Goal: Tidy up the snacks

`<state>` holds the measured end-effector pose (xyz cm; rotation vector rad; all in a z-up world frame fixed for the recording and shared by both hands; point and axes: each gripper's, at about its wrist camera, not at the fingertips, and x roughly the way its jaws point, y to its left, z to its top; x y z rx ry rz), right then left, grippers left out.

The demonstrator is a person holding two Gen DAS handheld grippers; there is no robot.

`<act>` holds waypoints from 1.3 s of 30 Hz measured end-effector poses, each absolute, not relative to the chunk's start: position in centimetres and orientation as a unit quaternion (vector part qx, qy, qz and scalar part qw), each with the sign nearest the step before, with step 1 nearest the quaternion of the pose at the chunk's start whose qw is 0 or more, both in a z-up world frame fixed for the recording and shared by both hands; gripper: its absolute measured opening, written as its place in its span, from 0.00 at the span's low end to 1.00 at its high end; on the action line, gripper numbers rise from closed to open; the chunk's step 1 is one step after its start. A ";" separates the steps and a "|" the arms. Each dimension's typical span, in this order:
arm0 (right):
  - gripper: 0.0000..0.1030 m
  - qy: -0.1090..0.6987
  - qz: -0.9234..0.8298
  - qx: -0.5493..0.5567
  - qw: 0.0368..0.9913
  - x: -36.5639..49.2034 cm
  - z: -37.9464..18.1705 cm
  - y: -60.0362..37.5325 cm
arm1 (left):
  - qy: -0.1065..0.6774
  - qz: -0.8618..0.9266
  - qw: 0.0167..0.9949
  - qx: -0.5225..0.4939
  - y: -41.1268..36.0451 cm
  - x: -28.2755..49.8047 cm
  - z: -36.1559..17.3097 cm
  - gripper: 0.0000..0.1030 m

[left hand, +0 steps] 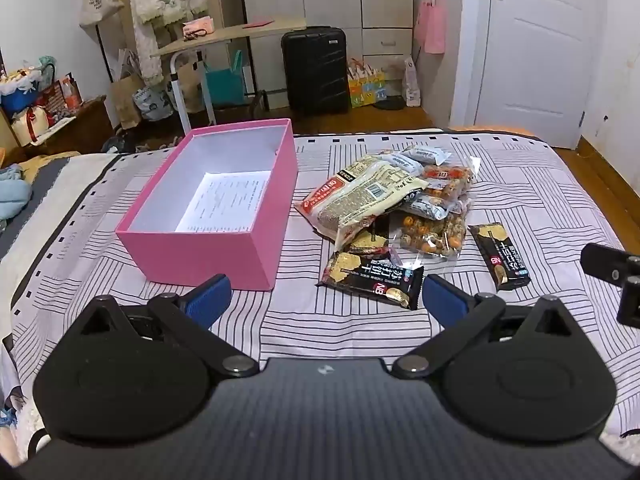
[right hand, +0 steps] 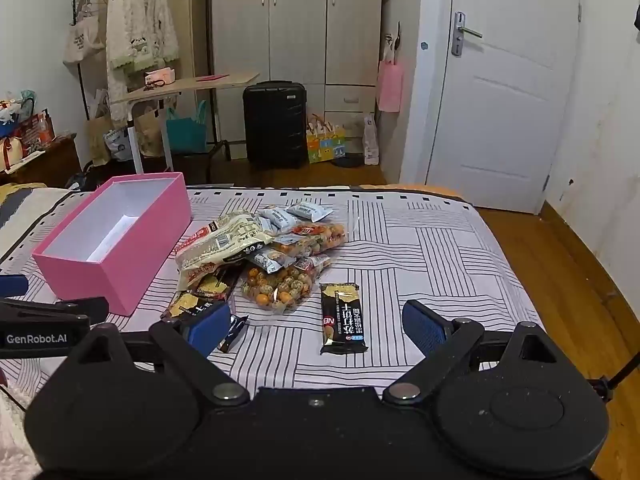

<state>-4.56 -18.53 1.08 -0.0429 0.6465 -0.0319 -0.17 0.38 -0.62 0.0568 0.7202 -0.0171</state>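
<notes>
A pink box (left hand: 200,254) (right hand: 116,276) with a white inside stands open on the bed, holding only a printed sheet. To its right lies a pile of snack packets (left hand: 384,200) (right hand: 256,248): a large cream bag, clear bags of coated nuts (right hand: 280,288) and small pale packets. One black cracker packet (left hand: 374,280) lies at the pile's near edge, another (left hand: 500,256) (right hand: 342,318) lies apart to the right. My left gripper (left hand: 326,296) hovers open just before the near black packet. Over the bed my right gripper (right hand: 316,326) stands open, the separate black packet between and just beyond its fingers, untouched.
The bed's striped cover (right hand: 420,248) reaches to a wooden floor (right hand: 560,280) at the right. Beyond the bed stand a black suitcase (right hand: 275,124), a small desk (right hand: 188,84), a clothes rack and a white door (right hand: 504,92). Part of the right gripper shows at the left view's right edge (left hand: 620,276).
</notes>
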 end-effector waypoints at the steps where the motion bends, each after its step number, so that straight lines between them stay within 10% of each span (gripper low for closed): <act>1: 0.92 0.314 -0.017 -0.020 0.949 -4.6 1.1 -18.6 | 0.351 -0.008 0.936 0.028 0.4 -0.2 -0.6 1.00; 39: 0.92 0.300 -0.028 -0.032 0.953 -5.0 0.5 -18.5 | 0.334 -0.010 0.942 0.013 1.2 -0.7 -2.0 1.00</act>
